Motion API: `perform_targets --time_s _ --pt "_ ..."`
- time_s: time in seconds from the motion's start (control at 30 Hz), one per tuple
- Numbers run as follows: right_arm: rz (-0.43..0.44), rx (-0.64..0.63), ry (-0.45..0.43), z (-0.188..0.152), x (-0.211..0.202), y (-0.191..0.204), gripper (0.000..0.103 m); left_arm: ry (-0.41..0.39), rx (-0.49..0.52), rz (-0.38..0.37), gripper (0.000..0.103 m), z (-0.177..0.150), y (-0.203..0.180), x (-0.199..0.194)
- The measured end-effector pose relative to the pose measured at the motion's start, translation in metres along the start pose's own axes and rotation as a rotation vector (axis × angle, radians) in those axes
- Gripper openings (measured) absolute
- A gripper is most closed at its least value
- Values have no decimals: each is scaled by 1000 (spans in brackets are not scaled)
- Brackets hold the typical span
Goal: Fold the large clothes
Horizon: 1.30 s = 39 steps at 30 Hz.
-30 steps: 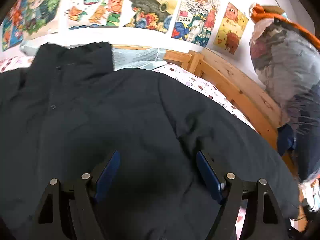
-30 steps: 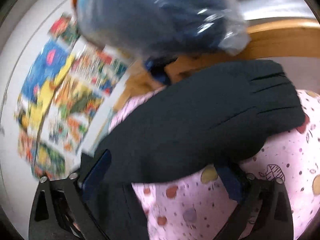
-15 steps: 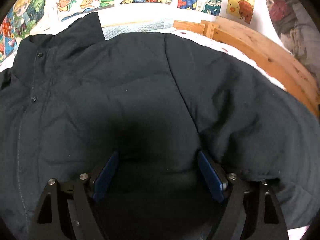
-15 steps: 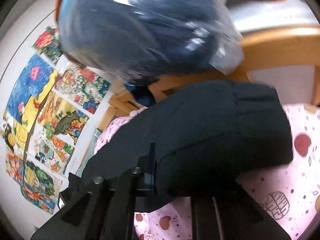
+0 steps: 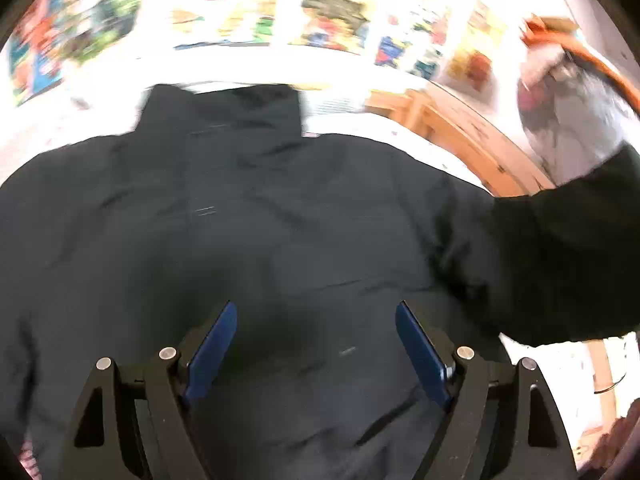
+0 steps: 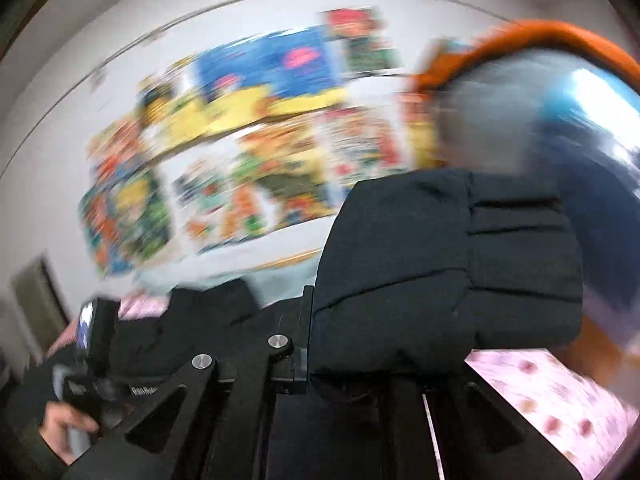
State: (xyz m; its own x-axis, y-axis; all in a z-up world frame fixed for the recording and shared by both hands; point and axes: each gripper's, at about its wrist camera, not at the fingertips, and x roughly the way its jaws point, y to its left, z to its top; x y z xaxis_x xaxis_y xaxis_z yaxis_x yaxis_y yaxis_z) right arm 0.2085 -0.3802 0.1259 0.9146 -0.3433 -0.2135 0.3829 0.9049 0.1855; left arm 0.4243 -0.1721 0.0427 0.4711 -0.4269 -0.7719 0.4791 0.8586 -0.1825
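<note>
Right gripper point(image 6: 320, 336) pinches the jacket sleeve point(image 6: 448, 264), which fills the frame's right centre; left gripper point(image 5: 316, 344) hangs spread above the jacket point(image 5: 240, 220).

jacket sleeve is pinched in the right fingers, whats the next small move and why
Probably carry the sleeve across onto the jacket's body. The right gripper is shut on the cuff and holds it raised off the bed, while the body lies flat, front up, with the left gripper open above it.

Colourful posters point(image 5: 312, 8) on the white wall — wooden bedframe point(image 5: 460, 136), pink spotted sheet point(image 6: 552, 396).
</note>
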Motion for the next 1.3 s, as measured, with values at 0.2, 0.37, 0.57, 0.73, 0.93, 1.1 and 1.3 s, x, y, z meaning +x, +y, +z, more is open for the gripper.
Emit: perform_targets --time_s 0.2,0.37,0.57,0.73,0.93,1.1,1.3 --pt "225 -261 173 -28 38 115 10 -15 -137 117 81 -36 105 -47" --pt "351 -426 405 -93 63 170 58 -24 -244 34 81 -62 153 -52" --pt "430 -265 489 -109 17 118 70 -52 -211 -176 81 -74 147 -40" --pt "309 -242 473 -109 -5 55 72 65 -182 -90 81 -64 122 3" --pt "237 -194 496 -120 15 9 73 202 -190 26 67 -58 99 59" --pt "187 -165 453 -114 32 3 73 172 -131 131 13 -50 78 59" --pt "132 -123 334 -88 35 0 72 -102 -95 325 5 -30 69 -10"
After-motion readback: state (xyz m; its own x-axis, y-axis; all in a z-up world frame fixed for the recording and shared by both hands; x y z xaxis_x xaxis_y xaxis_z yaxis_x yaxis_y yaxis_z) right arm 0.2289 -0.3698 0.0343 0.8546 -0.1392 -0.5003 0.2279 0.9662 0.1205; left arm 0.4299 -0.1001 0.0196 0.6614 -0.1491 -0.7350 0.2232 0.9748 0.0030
